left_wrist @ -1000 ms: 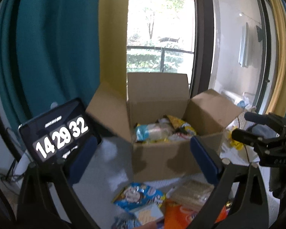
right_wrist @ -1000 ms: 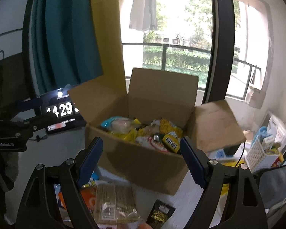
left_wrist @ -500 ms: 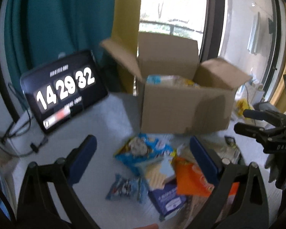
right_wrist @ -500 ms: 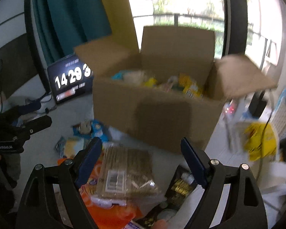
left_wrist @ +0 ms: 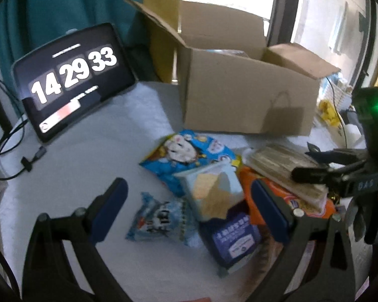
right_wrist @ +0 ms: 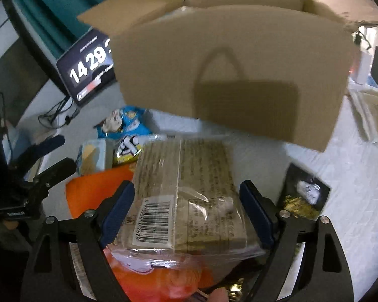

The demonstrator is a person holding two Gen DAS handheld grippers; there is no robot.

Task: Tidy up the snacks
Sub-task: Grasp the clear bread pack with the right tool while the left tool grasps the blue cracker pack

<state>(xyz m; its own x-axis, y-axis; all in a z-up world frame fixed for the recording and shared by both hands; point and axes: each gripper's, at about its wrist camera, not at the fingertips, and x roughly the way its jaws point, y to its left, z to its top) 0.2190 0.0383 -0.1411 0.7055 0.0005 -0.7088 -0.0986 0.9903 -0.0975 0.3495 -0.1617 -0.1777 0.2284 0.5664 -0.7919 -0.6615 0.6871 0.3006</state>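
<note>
An open cardboard box (left_wrist: 247,95) stands at the back of the white table; it also fills the top of the right wrist view (right_wrist: 229,70). Loose snacks lie in front of it: a blue cartoon bag (left_wrist: 186,153), a pale cracker pack (left_wrist: 211,193), a small light-blue packet (left_wrist: 161,221), a dark blue packet (left_wrist: 237,241), an orange bag (right_wrist: 98,188) and a clear-wrapped tan biscuit pack (right_wrist: 186,196). My left gripper (left_wrist: 189,211) is open above the packets. My right gripper (right_wrist: 186,211) is open with its fingers on either side of the biscuit pack.
A tablet clock (left_wrist: 68,78) leans at the back left with cables (left_wrist: 10,148) beside it. A black and gold sachet (right_wrist: 305,196) lies right of the biscuit pack. Teal and yellow curtains hang behind the box. Clutter sits off the table's right edge.
Both grippers have tipped down and moved lower toward the snack pile. The right one now straddles the biscuit pack. The box's contents have dropped out of sight.
</note>
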